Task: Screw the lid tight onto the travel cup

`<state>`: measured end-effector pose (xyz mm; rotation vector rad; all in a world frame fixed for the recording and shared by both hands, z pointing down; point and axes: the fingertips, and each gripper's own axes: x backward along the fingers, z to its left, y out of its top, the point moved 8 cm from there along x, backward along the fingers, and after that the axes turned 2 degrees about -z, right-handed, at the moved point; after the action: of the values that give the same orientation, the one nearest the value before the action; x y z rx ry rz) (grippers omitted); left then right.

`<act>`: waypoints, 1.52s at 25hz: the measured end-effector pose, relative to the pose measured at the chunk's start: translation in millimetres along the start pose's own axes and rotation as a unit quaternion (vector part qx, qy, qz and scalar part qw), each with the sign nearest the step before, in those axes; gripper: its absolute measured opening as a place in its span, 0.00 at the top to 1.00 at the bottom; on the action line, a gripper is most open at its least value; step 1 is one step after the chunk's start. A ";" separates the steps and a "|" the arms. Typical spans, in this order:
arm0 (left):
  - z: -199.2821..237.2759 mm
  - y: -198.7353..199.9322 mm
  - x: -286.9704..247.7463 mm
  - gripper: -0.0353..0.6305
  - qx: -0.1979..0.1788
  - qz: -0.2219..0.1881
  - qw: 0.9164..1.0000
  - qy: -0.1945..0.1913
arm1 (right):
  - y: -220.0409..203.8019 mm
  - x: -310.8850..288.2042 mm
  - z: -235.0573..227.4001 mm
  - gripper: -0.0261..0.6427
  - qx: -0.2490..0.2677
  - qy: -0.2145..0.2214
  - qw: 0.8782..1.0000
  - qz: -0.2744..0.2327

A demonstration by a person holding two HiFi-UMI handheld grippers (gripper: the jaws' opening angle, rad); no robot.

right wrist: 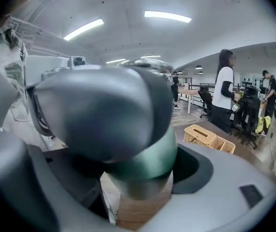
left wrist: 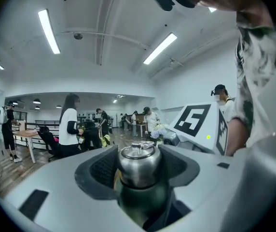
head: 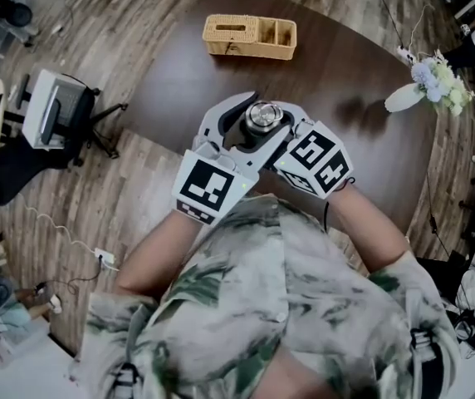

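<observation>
Your lid (left wrist: 137, 166) reads as bare polished metal, glossy with sharp highlights; the travel cup (right wrist: 150, 162) below it is dark green with a smooth satin sheen. The left gripper (left wrist: 138, 154) and right gripper (right wrist: 138, 179) have matt pale-grey plastic shells, and the pads (left wrist: 99, 170) are dark and finely ribbed. The table (head: 350, 77) is smooth dark wood with a low sheen, the basket (head: 250, 36) rough woven wicker, and your shirt (head: 304, 306) soft printed cloth.

My left gripper (head: 257, 120) light grey shell, dark inner pads (left wrist: 95, 170), black-white marker cube (head: 207, 186), right gripper (head: 287, 133) same build, short-sleeved leaf-print shirt (head: 246, 306)
</observation>
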<state>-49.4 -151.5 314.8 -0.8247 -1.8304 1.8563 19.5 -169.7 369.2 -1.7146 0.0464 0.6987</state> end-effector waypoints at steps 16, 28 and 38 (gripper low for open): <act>7.4 -1.1 -2.8 0.54 0.007 -0.006 0.991 -0.136 | -5.5 7.8 -0.4 0.37 0.013 0.034 0.999 -0.008; -6.1 2.0 -3.7 0.53 -0.014 0.000 0.999 0.047 | 2.3 5.3 -3.5 0.37 -0.010 -0.003 1.000 -0.015; -2.3 2.8 3.9 0.54 -0.027 -0.001 0.999 -0.022 | 4.5 2.7 4.9 0.37 0.001 0.004 1.000 -0.014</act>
<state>-50.5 -147.3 311.7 -0.8052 -1.9145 1.8463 17.9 -165.6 363.5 -1.7139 0.0288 0.6708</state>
